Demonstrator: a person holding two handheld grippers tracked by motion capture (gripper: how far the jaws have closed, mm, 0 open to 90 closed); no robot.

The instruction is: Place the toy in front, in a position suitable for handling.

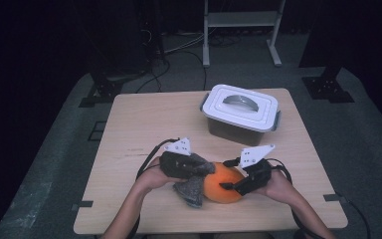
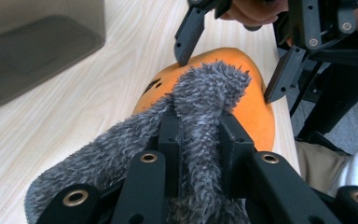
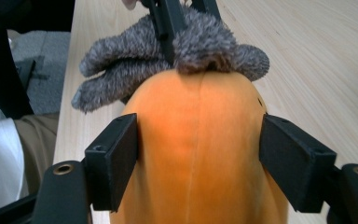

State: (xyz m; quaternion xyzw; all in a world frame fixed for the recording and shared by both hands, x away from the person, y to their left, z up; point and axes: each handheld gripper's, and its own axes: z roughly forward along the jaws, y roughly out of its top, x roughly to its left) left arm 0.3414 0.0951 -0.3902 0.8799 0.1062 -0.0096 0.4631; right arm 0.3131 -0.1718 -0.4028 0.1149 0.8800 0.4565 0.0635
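Two grippers are applied to one orange gourd (image 1: 223, 182) at the table's (image 1: 144, 119) near edge.
A grey fuzzy cloth (image 2: 200, 107) is clamped in the left gripper's (image 2: 199, 135) fingers against the gourd; the right gripper's (image 3: 200, 154) fingers are spread astride it, contact apparently absent.

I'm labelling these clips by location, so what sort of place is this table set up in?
Probably a lab or recording studio, not a home: a lone light wooden table on grey carpet, dark surroundings, loose black cables on the floor, and a white metal frame stand behind.
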